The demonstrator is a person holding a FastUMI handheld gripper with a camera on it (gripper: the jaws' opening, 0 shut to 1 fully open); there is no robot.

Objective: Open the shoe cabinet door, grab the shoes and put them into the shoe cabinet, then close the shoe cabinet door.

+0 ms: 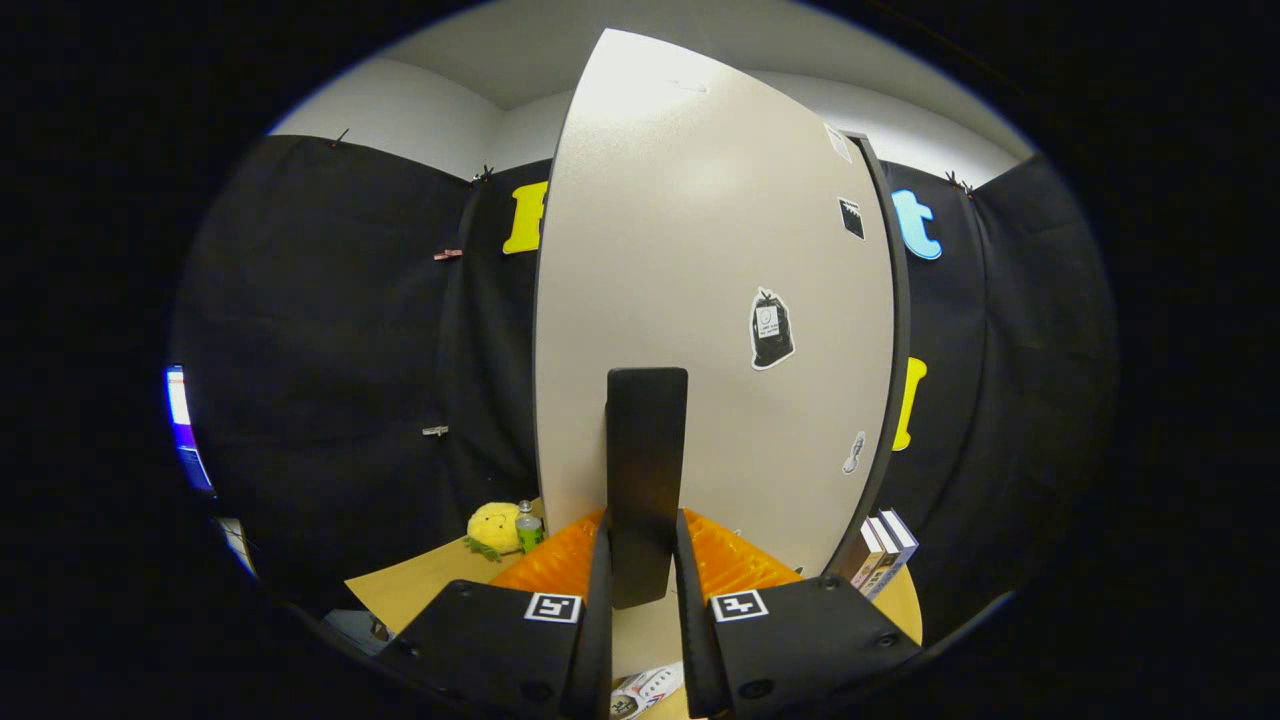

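Booth table (420, 585), cabinet door (700, 300) at 12 o'clock. Gripper (645, 570) clamped on door's dark handle (646, 470). Judgement: rigid, light, hinged panel; hold handle mid-length, swing along arc.

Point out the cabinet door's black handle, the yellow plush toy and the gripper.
black handle (646, 470): gripper view, middle of its front face.
yellow plush toy (492, 527): gripper view, its body.
gripper (644, 560): gripper view, midway between fingertips, which clasp the handle.

You see a smooth, faintly speckled matt door (690, 300), its handle (646, 480) matt like plastic, a wood-look bench (420, 585), a plush toy (494, 527).
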